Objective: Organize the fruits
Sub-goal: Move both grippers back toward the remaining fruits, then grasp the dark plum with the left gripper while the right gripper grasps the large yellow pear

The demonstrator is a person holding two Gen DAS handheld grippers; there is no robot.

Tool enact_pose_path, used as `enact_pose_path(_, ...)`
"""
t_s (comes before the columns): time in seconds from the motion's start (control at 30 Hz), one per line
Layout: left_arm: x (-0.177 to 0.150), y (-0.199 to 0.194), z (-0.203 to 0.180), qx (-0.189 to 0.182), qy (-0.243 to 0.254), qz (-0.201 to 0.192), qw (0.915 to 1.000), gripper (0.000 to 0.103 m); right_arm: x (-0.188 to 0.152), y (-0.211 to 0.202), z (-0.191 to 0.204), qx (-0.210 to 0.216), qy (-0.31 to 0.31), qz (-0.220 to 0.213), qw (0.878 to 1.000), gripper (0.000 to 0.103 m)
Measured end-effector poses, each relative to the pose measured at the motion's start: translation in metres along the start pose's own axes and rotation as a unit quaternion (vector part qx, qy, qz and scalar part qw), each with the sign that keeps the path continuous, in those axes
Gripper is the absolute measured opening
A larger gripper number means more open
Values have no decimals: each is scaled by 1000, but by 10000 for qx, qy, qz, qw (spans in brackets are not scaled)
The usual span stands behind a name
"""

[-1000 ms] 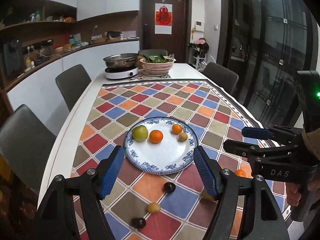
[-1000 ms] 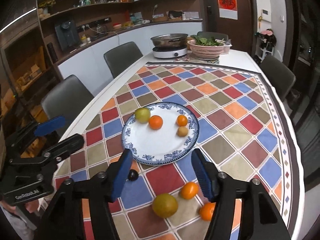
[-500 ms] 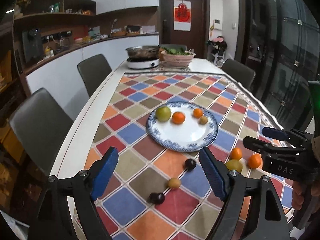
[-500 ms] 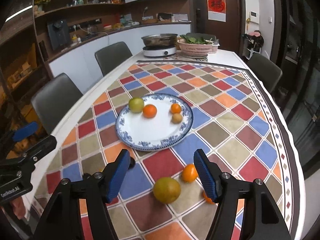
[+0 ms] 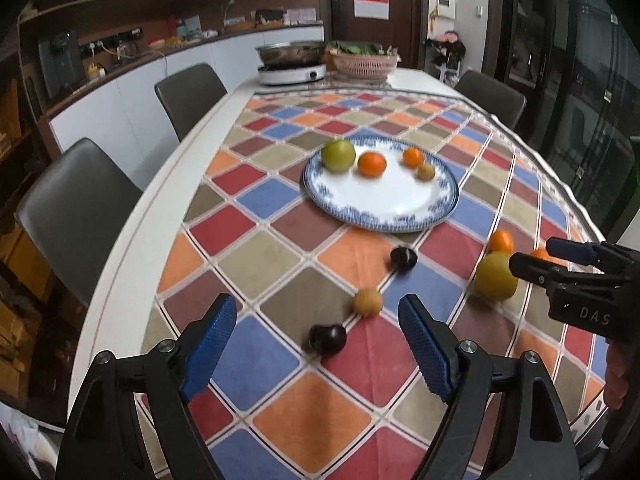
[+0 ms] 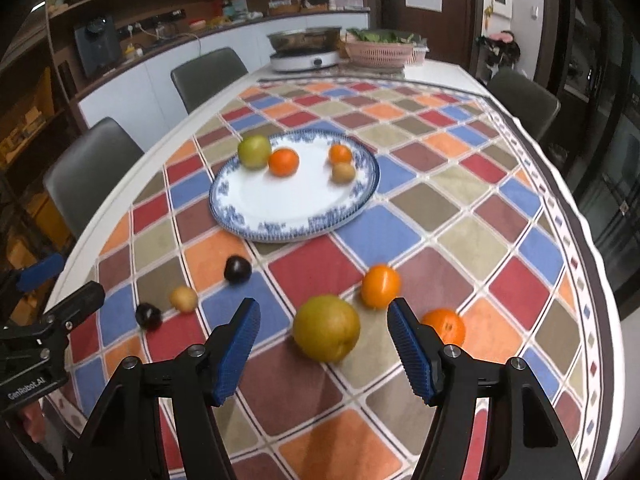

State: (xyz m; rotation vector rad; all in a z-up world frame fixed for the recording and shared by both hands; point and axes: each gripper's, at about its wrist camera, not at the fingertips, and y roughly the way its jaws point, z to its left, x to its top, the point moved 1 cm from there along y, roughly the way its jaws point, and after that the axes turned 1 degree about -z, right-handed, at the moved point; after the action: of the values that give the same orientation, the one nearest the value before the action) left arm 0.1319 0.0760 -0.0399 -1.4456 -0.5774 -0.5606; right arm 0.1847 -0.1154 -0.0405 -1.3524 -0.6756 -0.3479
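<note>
A blue-rimmed white plate (image 5: 400,222) (image 6: 280,228) holds a green apple (image 5: 338,155), two oranges and a small tan fruit. Loose on the cloth lie two dark plums (image 5: 327,339) (image 5: 403,258), a tan fruit (image 5: 367,301), a yellow-green pear (image 6: 326,328) and two oranges (image 6: 381,285) (image 6: 444,326). My left gripper (image 5: 316,344) is open, with the near plum between its fingers' line of sight. My right gripper (image 6: 324,354) is open, just short of the pear.
The checked cloth covers a long white table (image 5: 132,236). Grey chairs (image 5: 76,216) stand along the left side and one at the far right. A hot-pot cooker (image 5: 290,66) and a pink vegetable basket (image 5: 366,62) stand at the far end.
Both grippers have drawn back toward the near end of the table and lowered. The loose fruits now sit closer to the fingers. Both stay open.
</note>
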Motion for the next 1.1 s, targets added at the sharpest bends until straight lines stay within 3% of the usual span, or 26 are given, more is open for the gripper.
enact_pose_path(0.6,-25,51,3,-164,-55,730,9972,81,-16,38,-3,-186,-50,533,9984,67)
enact_pose_path(0.87,-23,62,4,-301,-110,809,9962,58,-17,49,-1,-175,-110,641,9977,66)
enact_pose_path(1.03,-24,69,1,-447,-149,913,9947,33,-16,53,-2,-125,-78,656,9977,61)
enact_pose_path(1.1,-24,71,0,-423,-157,908,9948,31,-16,54,-2,-113,-74,658,9977,61)
